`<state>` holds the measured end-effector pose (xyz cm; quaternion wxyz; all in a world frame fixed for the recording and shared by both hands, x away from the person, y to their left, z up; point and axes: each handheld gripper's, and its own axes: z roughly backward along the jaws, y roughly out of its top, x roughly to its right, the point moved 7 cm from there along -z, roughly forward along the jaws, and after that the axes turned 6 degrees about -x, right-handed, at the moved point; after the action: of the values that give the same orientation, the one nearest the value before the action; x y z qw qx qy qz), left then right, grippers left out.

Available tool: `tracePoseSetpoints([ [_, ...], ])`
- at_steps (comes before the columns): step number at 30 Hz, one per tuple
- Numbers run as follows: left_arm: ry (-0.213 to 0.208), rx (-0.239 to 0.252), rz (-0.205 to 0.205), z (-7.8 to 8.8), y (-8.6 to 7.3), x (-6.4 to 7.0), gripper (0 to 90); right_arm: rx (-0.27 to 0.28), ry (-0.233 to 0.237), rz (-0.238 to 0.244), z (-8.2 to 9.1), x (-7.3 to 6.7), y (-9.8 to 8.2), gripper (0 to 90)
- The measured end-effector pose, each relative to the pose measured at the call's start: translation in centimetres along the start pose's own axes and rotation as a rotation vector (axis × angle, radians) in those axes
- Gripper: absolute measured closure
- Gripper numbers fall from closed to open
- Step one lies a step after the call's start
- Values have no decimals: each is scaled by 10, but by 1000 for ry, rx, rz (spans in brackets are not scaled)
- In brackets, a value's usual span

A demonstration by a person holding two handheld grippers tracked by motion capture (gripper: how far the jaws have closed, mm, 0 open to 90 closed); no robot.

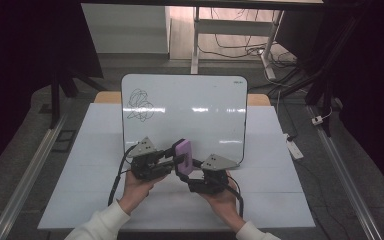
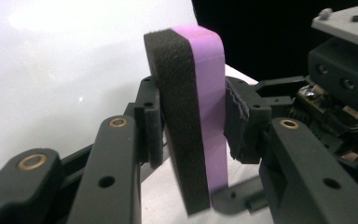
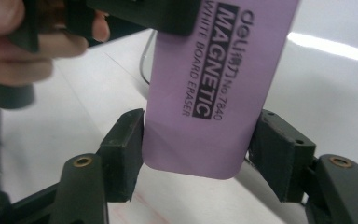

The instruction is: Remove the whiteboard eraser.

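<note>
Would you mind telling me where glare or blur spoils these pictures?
High view: ceiling lights glare in streaks on the whiteboard, and the room's edges are dark. Left gripper view: the board behind the eraser is washed out white. Right gripper view: the print on the eraser is sharp, while the hand at top left is blurred.

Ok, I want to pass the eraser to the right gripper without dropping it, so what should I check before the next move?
1. Left gripper clamps the eraser across its felt and purple faces: ok.
2. Eraser sits between the jaws of the right gripper: ok.
3. Right pads pressing firmly on the eraser's edges: cannot tell.
4. Eraser held off the whiteboard: ok.
5. Scribble in plain sight for wiping: ok.
</note>
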<state>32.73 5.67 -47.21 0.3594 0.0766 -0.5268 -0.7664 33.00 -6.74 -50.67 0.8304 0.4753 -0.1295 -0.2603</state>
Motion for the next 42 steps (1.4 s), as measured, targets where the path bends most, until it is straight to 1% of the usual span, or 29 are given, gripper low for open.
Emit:
tracePoseSetpoints([
  [3, 3, -14, -9, 0, -2, -1, 575, -26, -19, 38, 2, 2, 0, 387],
  [4, 9, -21, -14, 0, -3, -1, 489, -49, -41, 84, 3, 4, -1, 390],
  [5, 27, -23, -24, 2, -3, -2, 489, -49, -41, 84, 3, 4, -1, 390],
  [6, 42, -22, -38, 4, -3, -2, 420, -56, -50, 105, 5, 5, -1, 391],
  [7, 52, -26, -53, 7, -3, -2, 329, -71, -58, 134, 7, 9, -2, 393],
  [8, 57, -34, -67, 10, -3, -2, 329, -71, -58, 134, 7, 9, -2, 393],
  [9, 56, -54, -93, 14, -3, -2, 297, -86, -61, 154, 8, 10, -2, 393],
  [10, 72, -75, -128, 17, -4, -2, 268, -112, -49, 173, 8, 12, -3, 394],
  [11, 101, -87, -164, 21, -4, -2, 255, -146, -33, 190, 8, 13, -5, 394],
  [12, 114, -105, -196, 23, -4, -2, 252, -168, -21, 205, 8, 15, -6, 394],
  [13, 116, -135, -221, 25, -4, -2, 241, -177, -4, 206, 9, 16, -7, 394],
  [14, 110, -159, -238, 27, -4, -2, 233, -207, 37, 222, 9, 17, -10, 395],
  [15, 101, -184, -254, 29, -5, -2, 233, -207, 37, 222, 9, 17, -10, 395],
  [17, 99, -218, -285, 31, -4, -2, 229, -242, 68, 257, 9, 18, -12, 395],
  [19, 73, -273, -318, 32, -4, -2, 221, -265, 97, 280, 9, 17, -14, 395],
  [20, 67, -292, -335, 32, -4, -2, 221, -276, 114, 289, 9, 17, -14, 395],
  [23, 30, -355, -378, 31, -1, -1, 211, -307, 149, 301, 8, 15, -15, 396],
  [24, 23, -375, -398, 30, 1, 0, 210, -318, 162, 299, 8, 14, -16, 395],
  [26, 4, -417, -441, 28, 4, 4, 210, -340, 178, 324, 8, 12, -18, 396],
  [27, -6, -444, -460, 27, 7, 7, 208, -349, 191, 329, 8, 11, -18, 396],
  [28, -15, -473, -489, 25, 9, 9, 210, -357, 206, 337, 8, 9, -18, 396],
  [30, -42, -531, -521, 22, 12, 14, 216, -374, 228, 354, 8, 8, -18, 396],
  [31, -47, -558, -533, 19, 14, 15, 216, -382, 241, 357, 9, 6, -18, 396],
  [33, -60, -610, -556, 14, 15, 17, 219, -392, 256, 381, 9, 6, -17, 396],
  [35, -87, -659, -567, 8, 15, 18, 231, -398, 271, 390, 9, 5, -16, 396],
  [36, -95, -680, -568, 5, 14, 19, 235, -402, 277, 398, 9, 5, -16, 396],
  [40, -110, -759, -604, -7, 12, 16, 260, -422, 303, 432, 9, 2, -15, 396],
  [42, -147, -785, -606, -12, 10, 16, 273, -429, 314, 443, 8, 0, -14, 396],
])
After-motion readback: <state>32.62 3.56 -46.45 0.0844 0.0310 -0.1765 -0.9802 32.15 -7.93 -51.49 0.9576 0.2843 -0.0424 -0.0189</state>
